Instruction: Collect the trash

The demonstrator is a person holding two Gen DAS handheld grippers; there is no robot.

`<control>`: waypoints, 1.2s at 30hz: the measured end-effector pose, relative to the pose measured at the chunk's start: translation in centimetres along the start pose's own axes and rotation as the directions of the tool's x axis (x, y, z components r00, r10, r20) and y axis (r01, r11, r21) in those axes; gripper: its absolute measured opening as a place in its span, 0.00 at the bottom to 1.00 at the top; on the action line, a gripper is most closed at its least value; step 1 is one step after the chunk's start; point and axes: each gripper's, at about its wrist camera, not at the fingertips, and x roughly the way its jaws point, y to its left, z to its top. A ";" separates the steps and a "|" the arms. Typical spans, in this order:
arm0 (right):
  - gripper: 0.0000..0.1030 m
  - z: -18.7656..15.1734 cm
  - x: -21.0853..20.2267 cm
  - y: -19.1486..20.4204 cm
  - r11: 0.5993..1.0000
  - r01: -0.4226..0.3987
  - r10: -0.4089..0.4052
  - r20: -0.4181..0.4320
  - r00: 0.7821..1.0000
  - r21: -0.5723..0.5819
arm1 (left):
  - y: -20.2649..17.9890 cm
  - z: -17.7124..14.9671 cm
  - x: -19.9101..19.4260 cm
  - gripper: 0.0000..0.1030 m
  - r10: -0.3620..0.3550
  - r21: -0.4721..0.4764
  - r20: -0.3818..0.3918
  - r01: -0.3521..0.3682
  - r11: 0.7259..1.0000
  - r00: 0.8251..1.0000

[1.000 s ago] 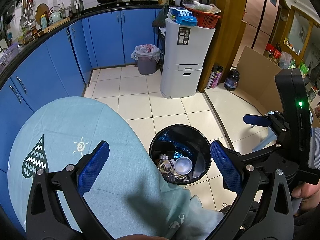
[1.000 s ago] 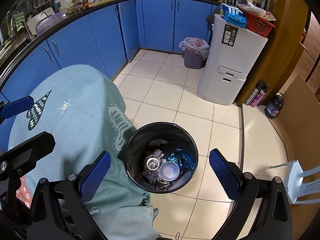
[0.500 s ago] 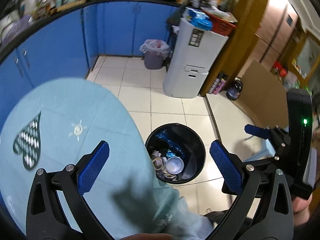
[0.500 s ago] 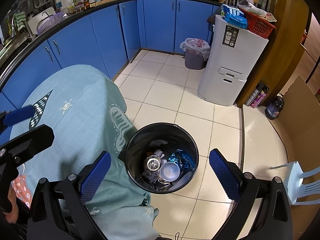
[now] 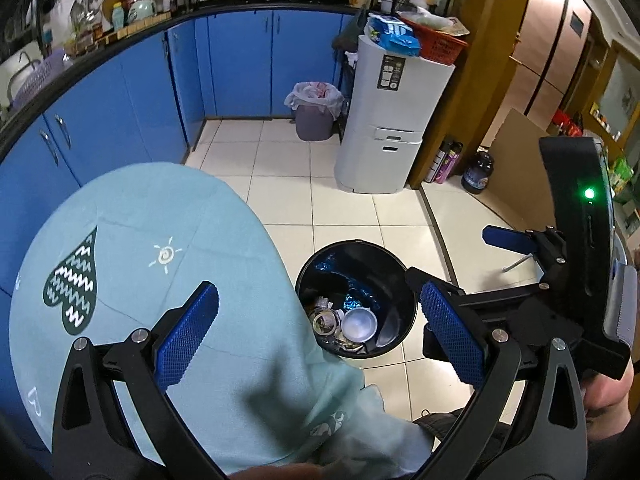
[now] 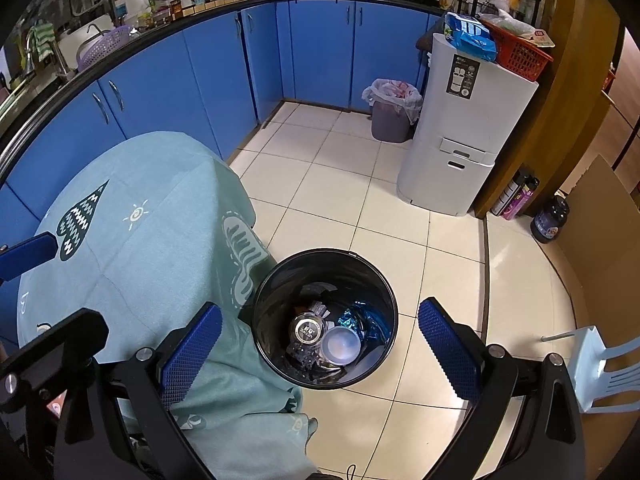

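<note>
The trash [image 6: 326,340] lay at the bottom of the black bin [image 6: 262,320] on the tiled floor [image 6: 340,192]: a round lidded tub [image 6: 308,330], a pale plastic cup [image 6: 341,345] touching it, blue crinkled foil [image 6: 362,320] and some scraps I could not make out. I judged all of it light; the cup and tub looked thin and would dent under a hard squeeze, the foil soft and slippery, so I would have pinched the cup by its rim and the foil by a bunched fold. The bin itself seemed stiff and easy to lift, best taken at its upper edge. It stood just beside the desk, whose teal cloth [image 5: 140,240] hung down against its side. My right gripper [image 6: 318,350] hovered above the bin mouth, spread wide and holding nothing. My left gripper [image 5: 316,338] was released too, empty, over the edge of the cloth, and I saw no trash left on the cloth.
</note>
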 end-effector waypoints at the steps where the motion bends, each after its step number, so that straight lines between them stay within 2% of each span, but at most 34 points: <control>1: 0.93 0.0 0.0 -0.1 1.000 0.001 -0.001 0.000 1.000 0.002 | -0.1 0.0 -0.1 0.97 -0.001 0.004 0.005 0.001 1.000 1.000; 26: 0.93 -0.2 -0.1 -0.3 1.000 0.008 -0.008 -0.004 1.000 -0.006 | -0.1 0.3 -0.5 0.97 -0.015 0.003 0.019 0.015 1.000 1.000; 31: 0.93 -0.2 -0.2 -0.3 1.000 0.006 -0.006 -0.006 1.000 -0.007 | -0.3 0.4 -0.9 0.97 0.004 0.010 0.035 -0.004 1.000 0.999; 36: 0.93 -0.3 -0.2 -0.1 1.000 0.004 -0.004 -0.007 1.000 -0.011 | -0.3 0.4 -0.4 0.97 0.015 0.011 0.009 -0.015 1.000 1.000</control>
